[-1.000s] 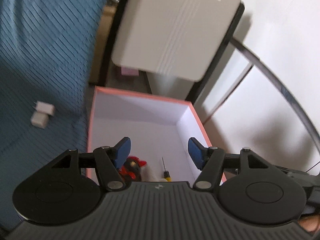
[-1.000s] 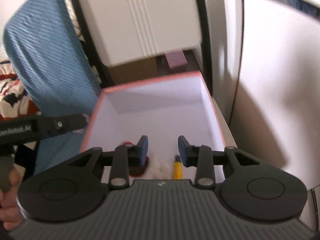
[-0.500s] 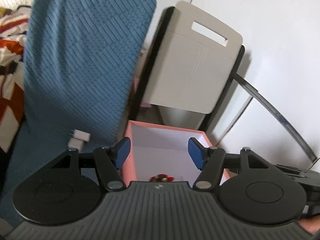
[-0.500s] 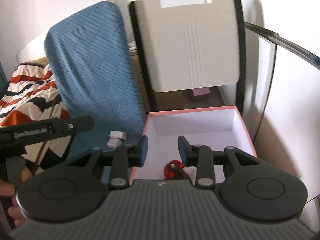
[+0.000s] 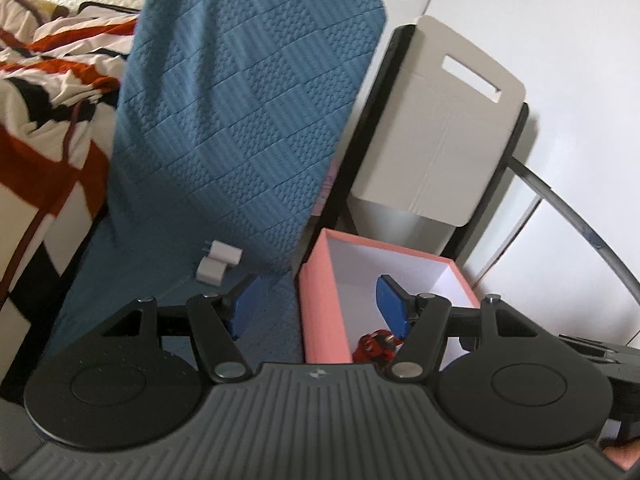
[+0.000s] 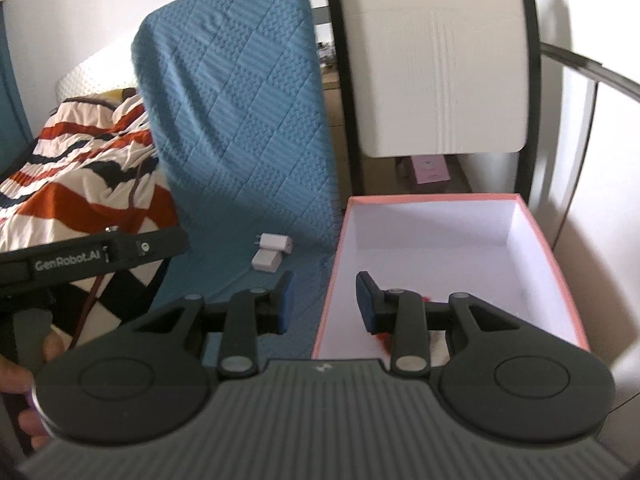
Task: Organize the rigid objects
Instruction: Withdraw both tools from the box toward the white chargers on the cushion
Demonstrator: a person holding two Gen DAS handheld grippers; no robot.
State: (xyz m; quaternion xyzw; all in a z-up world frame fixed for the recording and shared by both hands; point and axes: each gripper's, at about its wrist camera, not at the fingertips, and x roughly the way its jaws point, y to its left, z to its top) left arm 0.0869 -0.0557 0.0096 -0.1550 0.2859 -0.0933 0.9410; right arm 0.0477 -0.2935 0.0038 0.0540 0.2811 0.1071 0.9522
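- Left wrist view: the left gripper has pulled back and swung leftward from a second ago, when it sat right over the pink box; now its jaws stand moderately wide with nothing between them, straddling the box's near left wall.
- Down by its right finger, a red toy lies on the box floor, so that piece looks stowed already.
- Ahead and to the left of that gripper, two white chargers sit touching on the blue cover, well apart from the box. My read: these are the next rigid things to collect.
- Right wrist view: the right gripper has also backed away from the box interior; its jaws are narrower, also empty, one finger over the blue cover, the other over the box.
- From here the chargers lie just ahead-left, and the left gripper's black body crosses at far left with a hand below it.
- Around: a striped blanket far left, a pale chair back beyond the box.
- In the way: the box's raised left wall stands between chargers and box floor, so a carry will likely need lifting over it.
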